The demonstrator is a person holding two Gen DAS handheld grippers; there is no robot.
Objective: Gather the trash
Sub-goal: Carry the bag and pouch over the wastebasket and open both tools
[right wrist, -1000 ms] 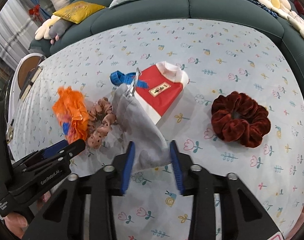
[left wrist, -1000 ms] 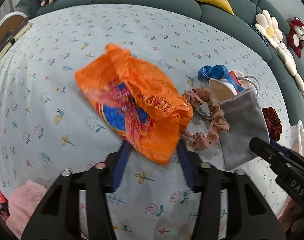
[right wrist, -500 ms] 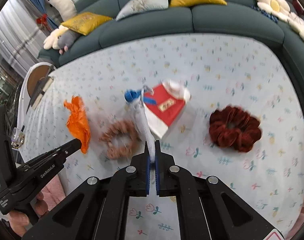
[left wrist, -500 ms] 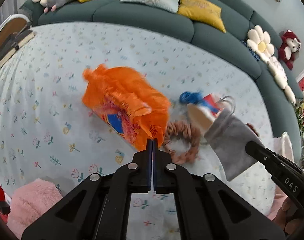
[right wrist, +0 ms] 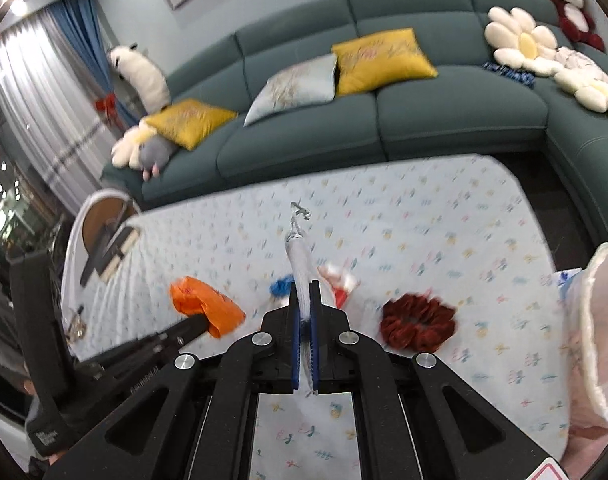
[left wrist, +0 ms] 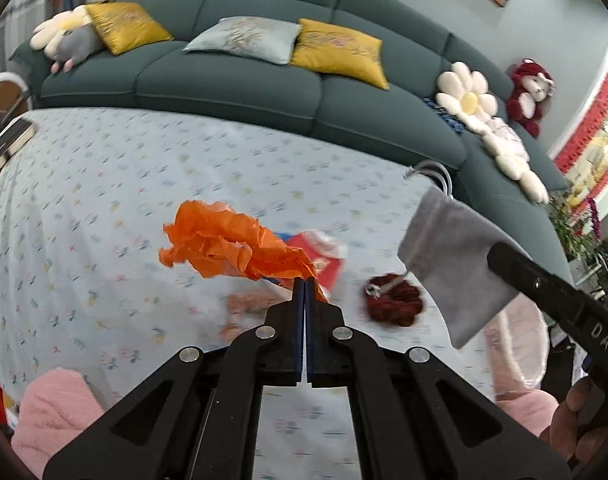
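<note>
Trash is being picked up from a table point(right wrist: 443, 216) covered with a flowered cloth. Two things are held up in the air right now.

An orange wrapper point(left wrist: 228, 242) is pinched by the left gripper point(left wrist: 304, 282). Its jaws are closed tight on one corner, and the crumpled wrapper is seen in the middle of the left wrist picture, sticking out toward the upper left. In the right wrist picture the same wrapper point(right wrist: 206, 306) is seen at the lower left, at the tip of the other tool.

A gray pouch point(right wrist: 300, 268) is pinched by the right gripper point(right wrist: 304, 298). The jaws are closed on the thin cloth, and the pouch is seen edge-on in the middle of the picture, with its string pointing up. In the left wrist picture the pouch point(left wrist: 451, 264) is seen at the right, hanging clear of the table.

So two pieces have been grabbed and lifted. They have not been dropped anywhere yet.

More things are left on the table: a dark red scrunchie point(right wrist: 417, 322), a red and white packet point(right wrist: 337, 280) and something blue point(right wrist: 282, 286) near the middle. A light brown blur point(left wrist: 248, 304) is also seen under the wrapper, too fuzzy to name.

A pink bag point(right wrist: 599, 340) with a white rim is seen at the right edge. It may be where the trash goes, but that is only a guess.
</note>
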